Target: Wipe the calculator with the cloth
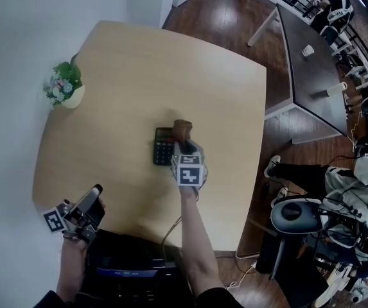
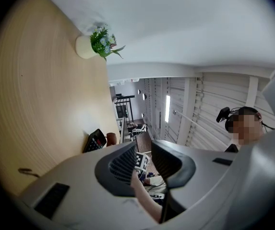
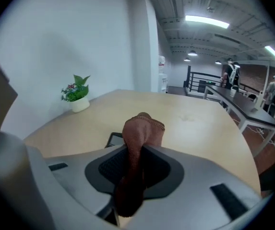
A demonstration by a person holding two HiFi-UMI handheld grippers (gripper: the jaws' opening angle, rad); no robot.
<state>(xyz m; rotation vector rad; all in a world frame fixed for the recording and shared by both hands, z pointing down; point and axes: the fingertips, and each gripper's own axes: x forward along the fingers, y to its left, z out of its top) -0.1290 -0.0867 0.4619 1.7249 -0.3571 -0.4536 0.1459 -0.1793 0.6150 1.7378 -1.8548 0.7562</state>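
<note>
A black calculator [image 1: 163,145] lies flat near the middle of the light wooden table [image 1: 132,76]. My right gripper [image 1: 184,146] is shut on a brown cloth [image 1: 183,129], which sticks up past the jaws just right of the calculator's top edge. In the right gripper view the cloth [image 3: 139,131] fills the gap between the jaws of the right gripper [image 3: 136,161], and a corner of the calculator [image 3: 114,139] shows behind it. My left gripper [image 1: 92,196] hangs at the table's near left edge, away from both. Nothing sits between the parted jaws of the left gripper [image 2: 142,159]. It sees the calculator [image 2: 95,140] far off.
A small white pot of flowers [image 1: 65,88] stands at the table's left edge by the white wall. A dark table [image 1: 306,63] with cups and office chairs [image 1: 296,217] stand to the right on the wooden floor. People sit at the far right.
</note>
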